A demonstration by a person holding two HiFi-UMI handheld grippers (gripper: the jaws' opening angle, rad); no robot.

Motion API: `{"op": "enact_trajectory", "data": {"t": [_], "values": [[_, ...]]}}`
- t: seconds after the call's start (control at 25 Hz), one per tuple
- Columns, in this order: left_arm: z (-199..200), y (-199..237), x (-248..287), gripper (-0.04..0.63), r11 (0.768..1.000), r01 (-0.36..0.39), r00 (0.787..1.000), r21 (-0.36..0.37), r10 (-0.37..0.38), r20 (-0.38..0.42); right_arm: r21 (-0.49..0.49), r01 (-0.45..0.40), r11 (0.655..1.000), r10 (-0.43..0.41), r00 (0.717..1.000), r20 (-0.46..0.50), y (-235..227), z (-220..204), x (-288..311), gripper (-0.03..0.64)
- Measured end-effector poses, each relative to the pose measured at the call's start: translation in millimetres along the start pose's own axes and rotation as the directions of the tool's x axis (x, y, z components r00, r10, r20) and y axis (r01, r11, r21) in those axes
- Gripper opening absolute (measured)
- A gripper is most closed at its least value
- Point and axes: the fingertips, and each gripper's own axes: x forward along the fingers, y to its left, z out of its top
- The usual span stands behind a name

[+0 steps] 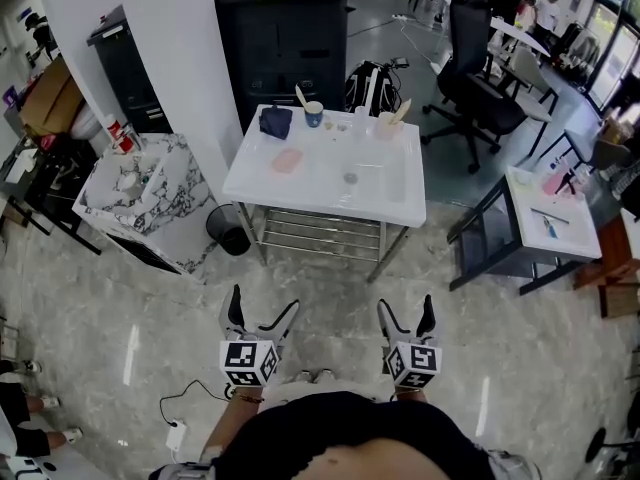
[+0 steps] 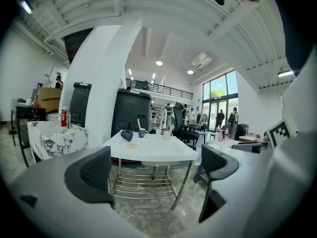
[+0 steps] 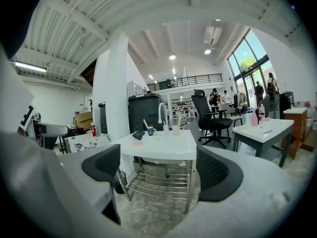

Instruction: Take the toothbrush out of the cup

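Observation:
A blue cup (image 1: 313,115) with a pale toothbrush (image 1: 300,95) standing in it sits at the back of a white sink table (image 1: 400,203). A second, whitish cup (image 1: 385,124) with a brush stands further right. Both grippers hang well short of the table, over the floor. My left gripper (image 1: 264,304) and right gripper (image 1: 406,306) are open and empty. The left gripper view shows the blue cup (image 2: 142,132) and the toothbrush (image 2: 138,123) far ahead between open jaws (image 2: 157,170). The right gripper view shows the blue cup (image 3: 150,131) likewise, beyond open jaws (image 3: 161,170).
On the table lie a dark cloth (image 1: 275,120) and a pink soap (image 1: 287,160), with a faucet (image 3: 161,114) behind. A marble-patterned counter (image 1: 140,193) and a black bin (image 1: 228,230) stand left, a black cabinet (image 1: 280,38) behind, and an office chair (image 1: 480,88) and white desk (image 1: 555,218) right.

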Motion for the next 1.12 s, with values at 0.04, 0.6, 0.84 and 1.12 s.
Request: {"op": "enact_trajectory", "data": {"t": [0.04,0.6,0.84,1.12], "values": [[1.2,-0.9,4.0,0.540,1.000,-0.001,1.000,-0.004,0.001,0.003,0.000,-0.004,1.000,0.004,1.000,-0.003,-1.9,0.6,2.9,0.460],[11.8,-38.7,30.1,0.540,0.994,0.042,0.997,0.101,-0.049,0.065,-0.018,-0.073,0.997,0.073,0.997,0.002,-32.1,3.0,23.8,0.459],[11.1,-28.6,36.4,0.539,0.997,0.047,0.997,0.059,-0.051,0.065,0.016,-0.110,0.994,0.110,0.994,0.016,-28.9,0.9,31.3,0.459],[13.6,-14.0,73.6,0.538,0.995,0.071,0.997,0.068,-0.073,0.038,0.008,-0.114,0.993,0.114,0.993,0.001,-32.5,3.4,58.4,0.459]]}}
